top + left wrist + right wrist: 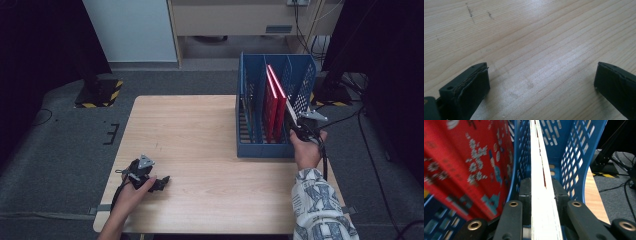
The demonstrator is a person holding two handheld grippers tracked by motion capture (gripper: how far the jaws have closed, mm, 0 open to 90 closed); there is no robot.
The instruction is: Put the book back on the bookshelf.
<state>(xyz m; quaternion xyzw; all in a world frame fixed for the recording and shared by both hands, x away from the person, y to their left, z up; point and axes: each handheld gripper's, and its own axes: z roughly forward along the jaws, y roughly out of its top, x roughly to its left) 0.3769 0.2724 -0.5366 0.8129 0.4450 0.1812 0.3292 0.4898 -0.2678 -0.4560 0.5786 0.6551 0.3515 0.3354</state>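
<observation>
The right gripper (541,195) clamps the near edge of a thin red-covered book (278,97), whose long axis runs straight ahead into the blue plastic slotted rack (250,150), while the left gripper (159,183), jaws spread and empty, rests well apart.

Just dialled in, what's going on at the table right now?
The right gripper is clamped on the page edge of a red book, holding it tilted in the right-hand compartment of the blue file rack. A second red book stands in the compartment beside it. The left gripper rests on the wooden table, jaws open and holding nothing.
</observation>
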